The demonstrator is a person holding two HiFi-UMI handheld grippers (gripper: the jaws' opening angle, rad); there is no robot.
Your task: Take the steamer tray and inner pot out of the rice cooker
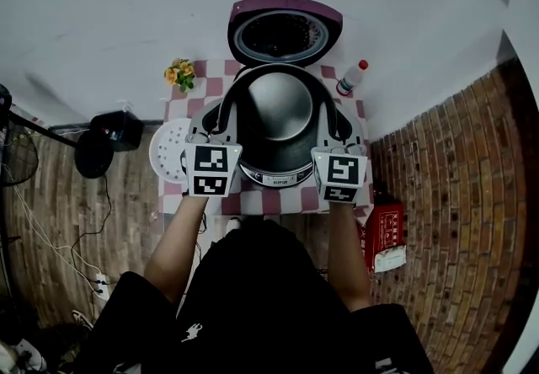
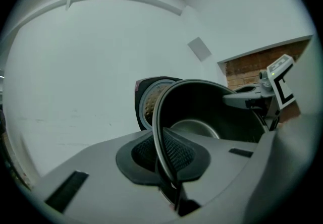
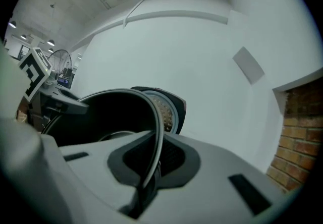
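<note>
Both tools are clenched on the inner pot [image 1: 278,107]! The left tool [image 2: 169,167] pinches the thin rim between its pads, with the dark bowl opening just ahead and to its right. The right tool [image 3: 151,167] bites the opposite rim, and the pot spreads away to its left. The pot hangs between them above the rice cooker [image 1: 274,172]. The white steamer tray [image 1: 168,149] lies on the desk [image 1: 261,200], just outside the left tool.

Right gripper [image 3: 151,177] clamping inner pot [image 3: 101,117] rim
</note>
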